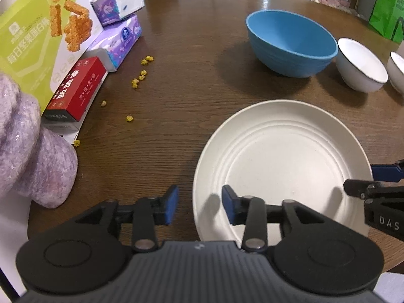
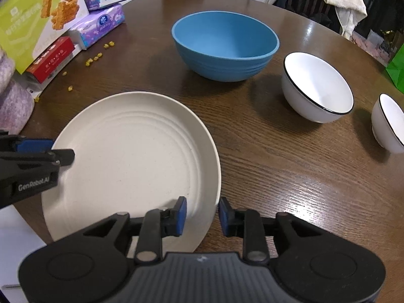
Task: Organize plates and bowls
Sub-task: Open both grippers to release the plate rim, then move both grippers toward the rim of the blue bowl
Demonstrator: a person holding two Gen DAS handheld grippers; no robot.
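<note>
A cream plate (image 1: pixel 285 161) (image 2: pixel 131 156) lies on the dark wood table near the front edge. My left gripper (image 1: pixel 200 205) is open and straddles the plate's left rim. My right gripper (image 2: pixel 202 214) is open and straddles the plate's right rim. Neither grips it. A blue bowl (image 1: pixel 290 41) (image 2: pixel 226 44) stands behind the plate. A white bowl with a black rim (image 1: pixel 361 64) (image 2: pixel 317 85) stands right of it, and a second white bowl (image 1: pixel 397 72) (image 2: pixel 388 122) stands farther right.
Tissue packs (image 1: pixel 118 38), a red box (image 1: pixel 75 88) and a green snack box (image 1: pixel 38 30) line the table's left side, with a purple fuzzy item (image 1: pixel 32 156) near me. Yellow crumbs (image 1: pixel 141 75) are scattered on the table (image 2: pixel 290 171).
</note>
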